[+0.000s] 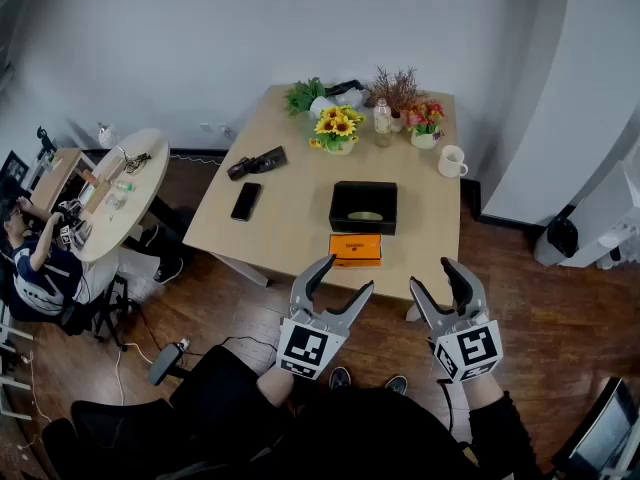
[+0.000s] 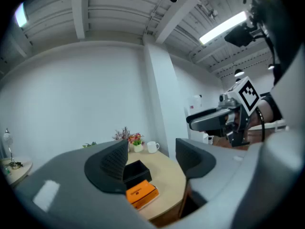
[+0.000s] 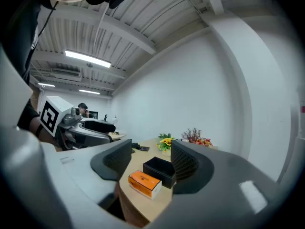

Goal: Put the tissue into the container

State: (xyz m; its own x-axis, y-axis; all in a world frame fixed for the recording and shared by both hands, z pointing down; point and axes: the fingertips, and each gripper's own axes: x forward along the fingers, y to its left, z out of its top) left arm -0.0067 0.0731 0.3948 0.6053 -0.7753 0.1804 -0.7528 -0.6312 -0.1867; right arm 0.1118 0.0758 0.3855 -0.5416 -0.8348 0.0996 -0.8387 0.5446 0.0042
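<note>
An orange tissue box (image 1: 355, 249) lies near the front edge of the wooden table (image 1: 290, 228). Just behind it stands a black open container (image 1: 363, 206) with a pale object on its floor. Both grippers hover in front of the table, short of its edge. My left gripper (image 1: 345, 276) is open with nothing between its jaws, and my right gripper (image 1: 432, 276) is also open and empty. In the left gripper view the tissue box (image 2: 141, 193) and container (image 2: 136, 171) show between the jaws. The right gripper view shows the box (image 3: 145, 183) in front of the container (image 3: 161, 170).
On the table lie a phone (image 1: 245, 200) and a dark case (image 1: 257, 162) at the left. Sunflowers (image 1: 338, 128), a bottle (image 1: 382, 121), more flowers and a white mug (image 1: 451, 160) stand at the back. A person (image 1: 40, 258) sits at a round table (image 1: 125, 188) on the far left.
</note>
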